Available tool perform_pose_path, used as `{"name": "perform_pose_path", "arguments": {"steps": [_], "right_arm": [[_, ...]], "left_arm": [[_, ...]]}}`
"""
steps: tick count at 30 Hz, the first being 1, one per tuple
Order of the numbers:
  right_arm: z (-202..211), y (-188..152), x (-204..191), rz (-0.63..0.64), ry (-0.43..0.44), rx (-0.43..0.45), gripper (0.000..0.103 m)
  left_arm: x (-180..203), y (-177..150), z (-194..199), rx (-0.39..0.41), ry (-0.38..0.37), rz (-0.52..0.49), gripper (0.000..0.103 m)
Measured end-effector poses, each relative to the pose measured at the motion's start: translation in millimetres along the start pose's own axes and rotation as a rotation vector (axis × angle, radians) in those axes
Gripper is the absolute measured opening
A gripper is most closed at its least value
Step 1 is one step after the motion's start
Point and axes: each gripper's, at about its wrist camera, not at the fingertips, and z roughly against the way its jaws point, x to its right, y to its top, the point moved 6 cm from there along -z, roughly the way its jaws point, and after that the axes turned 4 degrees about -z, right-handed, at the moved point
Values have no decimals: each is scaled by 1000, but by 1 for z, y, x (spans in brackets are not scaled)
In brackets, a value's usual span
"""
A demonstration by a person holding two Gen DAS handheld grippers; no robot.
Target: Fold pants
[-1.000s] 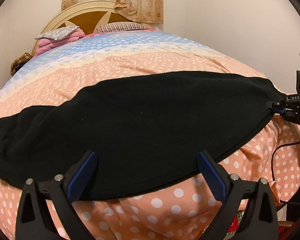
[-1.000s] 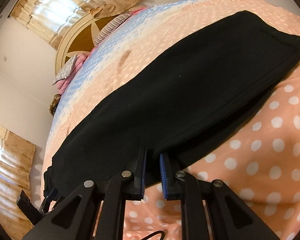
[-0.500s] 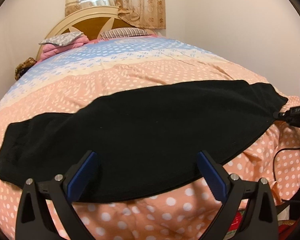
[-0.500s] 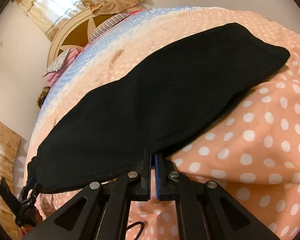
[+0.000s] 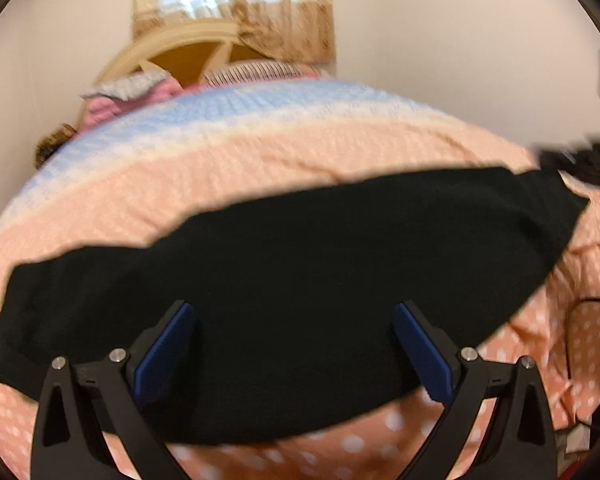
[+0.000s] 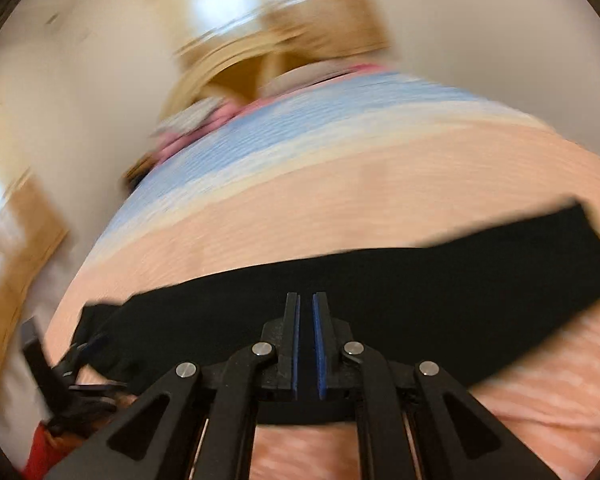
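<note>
Bedroom walls and a curtained window sit behind a bed [image 5: 308,152] with a peach, dotted cover. Fingers first: the left gripper [image 5: 294,344] has its blue pads [image 5: 164,350] spread wide over the black pants [image 5: 284,272], nothing between them. The right gripper [image 6: 307,340] has its pads nearly pressed together; only a thin slot remains, and whether cloth sits in it is hard to tell against the dark fabric. A second ago it pinched the pants' near edge and they lay draped nearer its camera; now they lie flat in a long band across the cover. Its view is heavily blurred. Pillows [image 5: 128,92] at the headboard [image 5: 180,52] are smeared.
</note>
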Motion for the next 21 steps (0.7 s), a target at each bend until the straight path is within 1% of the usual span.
{"name": "perform_pose_path", "arguments": {"steps": [1,3,4,5,6,7,8,9,11,12,13,14,15,16,17,18,19,20,21], "right_arm": [[-17,-2,-18,25,31,-28,7],[-53,-12,-50,68,94,-103,7],[-69,-22,-60,94,108,-152,7],[-79,-33,-66,114,112,-198,7],[-90,-48,-66,137,104,-263,7],[-99,-57,-68,158,91,-300,7],[-95,-59,-68,185,104,-265,7],[-92,-59,-68,216,95,-265,7],[-89,-59,-74,260,60,-291,7],[-87,-57,-78,274,37,-276,7],[-80,-54,-74,281,32,-255,7],[-81,-50,-82,281,55,-237,7],[-83,-50,-87,274,85,-234,7],[-88,-50,-92,263,110,-241,7],[-94,-53,-96,249,127,-253,7],[-96,-62,-96,230,133,-269,7],[-102,-65,-93,205,136,-273,7],[-104,-64,-91,158,151,-245,7],[-102,-65,-88,126,165,-240,7]], "left_arm": [[5,-9,-3,-22,-20,-11,102],[8,-16,4,2,-22,-48,102],[7,-16,8,-1,-32,-61,102],[1,-15,15,2,-40,-67,101],[-8,-14,22,14,-37,-58,101],[-23,-11,33,30,-34,-37,101],[-42,-8,43,44,-28,-12,101],[-61,-6,51,59,-9,10,101],[-116,-1,68,91,110,60,101],[-143,0,73,98,183,86,101],[-180,0,77,97,280,136,101],[-209,-2,80,95,340,194,100],[-235,-6,82,95,366,258,100],[-265,-13,79,86,360,346,98],[-284,-20,72,67,348,403,96],[-301,-29,61,31,328,450,84],[-309,-35,50,-2,302,471,74],[-314,-41,38,-32,271,487,72],[-315,-46,29,-50,245,501,72]]}}
